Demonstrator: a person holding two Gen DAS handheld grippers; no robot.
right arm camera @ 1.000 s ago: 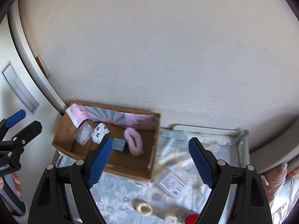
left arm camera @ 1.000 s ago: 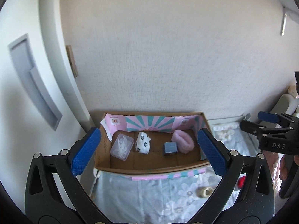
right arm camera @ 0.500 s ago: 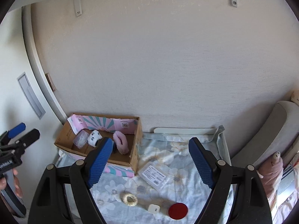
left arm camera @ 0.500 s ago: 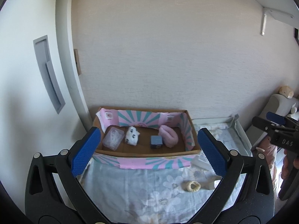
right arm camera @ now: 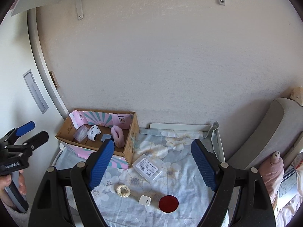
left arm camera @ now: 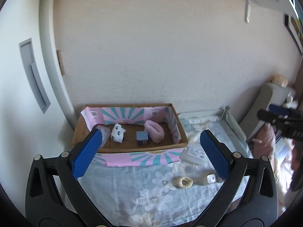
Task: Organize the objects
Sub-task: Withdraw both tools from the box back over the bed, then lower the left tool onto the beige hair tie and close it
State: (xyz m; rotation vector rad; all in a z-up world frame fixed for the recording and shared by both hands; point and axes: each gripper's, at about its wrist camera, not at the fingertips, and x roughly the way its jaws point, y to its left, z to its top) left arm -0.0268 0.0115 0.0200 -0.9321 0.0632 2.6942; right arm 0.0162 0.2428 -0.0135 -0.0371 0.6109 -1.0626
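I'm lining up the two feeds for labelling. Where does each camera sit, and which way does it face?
Left wrist: on the left tool, facing down at the cardboard box by the wall; right tool shows at right.
Right wrist: on the right tool, facing the floral cloth; left tool and a hand show at left.
Shared: box, cream scrunchie, white charger.

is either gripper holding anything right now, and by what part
Nothing is held. The left gripper and right gripper both stand open and empty above the floral cloth.

soft daylight from the right, mild glare there, strong fisheye bending and dark vignette at the edges
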